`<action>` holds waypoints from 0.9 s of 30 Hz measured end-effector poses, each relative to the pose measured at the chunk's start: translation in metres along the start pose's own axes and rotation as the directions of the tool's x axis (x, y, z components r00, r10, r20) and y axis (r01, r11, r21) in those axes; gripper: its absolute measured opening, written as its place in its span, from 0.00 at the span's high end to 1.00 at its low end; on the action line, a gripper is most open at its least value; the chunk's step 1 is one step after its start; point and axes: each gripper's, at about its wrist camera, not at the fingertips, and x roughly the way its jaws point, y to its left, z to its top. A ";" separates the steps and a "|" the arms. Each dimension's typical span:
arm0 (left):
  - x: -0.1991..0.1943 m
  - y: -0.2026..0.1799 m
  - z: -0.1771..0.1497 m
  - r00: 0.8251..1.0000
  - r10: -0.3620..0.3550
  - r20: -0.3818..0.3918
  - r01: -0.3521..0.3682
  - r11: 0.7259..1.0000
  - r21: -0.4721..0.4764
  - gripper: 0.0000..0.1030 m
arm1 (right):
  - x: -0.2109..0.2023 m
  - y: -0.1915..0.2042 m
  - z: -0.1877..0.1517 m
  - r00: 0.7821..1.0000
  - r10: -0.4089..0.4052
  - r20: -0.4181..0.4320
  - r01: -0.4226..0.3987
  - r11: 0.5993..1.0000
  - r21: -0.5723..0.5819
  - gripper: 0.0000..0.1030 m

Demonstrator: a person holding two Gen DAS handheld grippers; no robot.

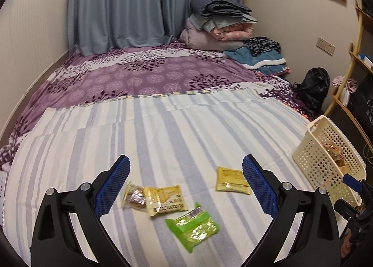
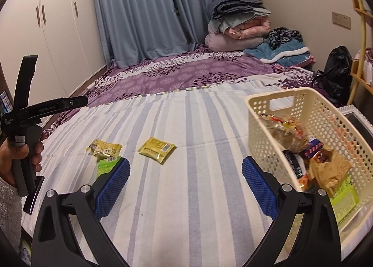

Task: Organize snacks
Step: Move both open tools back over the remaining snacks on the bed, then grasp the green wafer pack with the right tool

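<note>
since the green snack packet [image 1: 193, 226] lying on the bed [image 1: 163, 131] between my left gripper [image 1: 186, 187] fingers, both grippers spread empty, looks light, crinkly and slippery, i'd pinch its sealed edge.

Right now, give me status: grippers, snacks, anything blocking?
Left gripper open, empty, over the snacks. Right gripper open, empty, beside the basket. Green packet and three yellow packets loose on the striped sheet. Nothing blocking.
</note>
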 end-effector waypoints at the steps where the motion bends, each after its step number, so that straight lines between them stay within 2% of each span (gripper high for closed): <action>1: 0.002 0.006 -0.003 1.000 0.008 -0.009 -0.008 1.000 -0.010 0.04 | 0.002 0.001 -0.001 1.000 0.005 -0.006 -0.005 1.000 -0.002 0.07; 9: 0.011 0.040 -0.024 0.998 0.047 -0.052 -0.050 0.996 -0.074 0.04 | 0.031 0.035 -0.012 0.992 0.079 -0.100 -0.087 0.993 -0.074 0.07; 19: 0.005 0.083 -0.042 0.993 0.096 -0.070 -0.105 0.985 -0.140 0.04 | 0.088 0.110 -0.022 0.956 0.189 -0.226 -0.236 0.950 -0.204 0.07; 27: 0.000 0.108 -0.056 0.987 0.130 -0.091 -0.144 0.973 -0.178 0.04 | 0.133 0.155 -0.035 0.930 0.192 -0.313 -0.283 0.918 -0.277 0.07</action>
